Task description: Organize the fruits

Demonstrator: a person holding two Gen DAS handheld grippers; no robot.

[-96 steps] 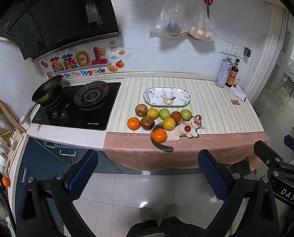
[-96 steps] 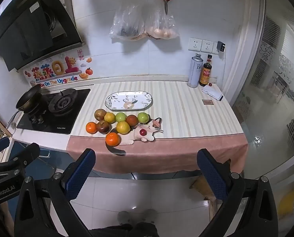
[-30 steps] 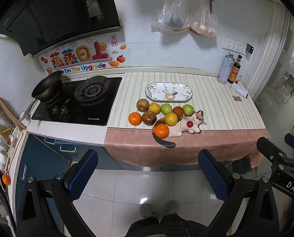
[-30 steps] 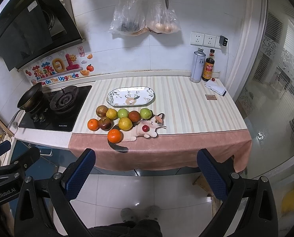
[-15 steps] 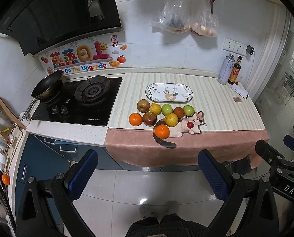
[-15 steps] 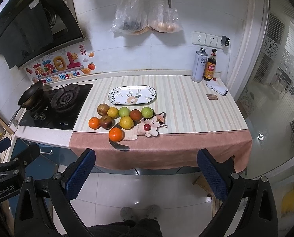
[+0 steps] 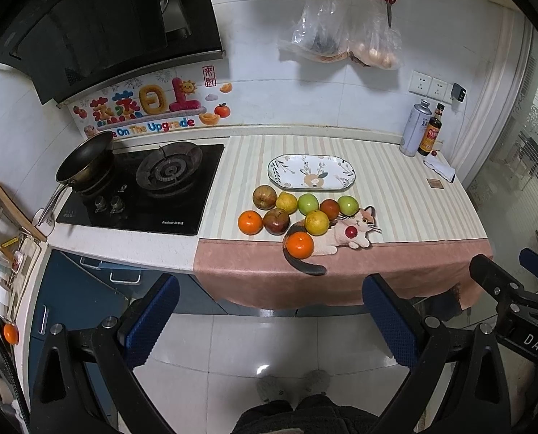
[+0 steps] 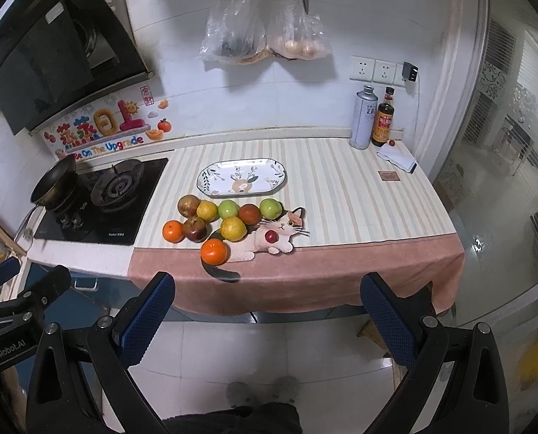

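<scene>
Both your left tongs and right tongs hang spread and empty; round loose fruits cluster just before the oval patterned plate on the desk. Nudging the front orange could roll it off.

Fruits sit bunched on the counter just in front of the plate, stove off to the left.

Ahead of my wide-spread fingers I see open floor up to the striped, cloth-covered bench. The cluster of round fruits crowds its near-left part, just before the patterned oval plate; right of them the cloth lies bare.
</scene>
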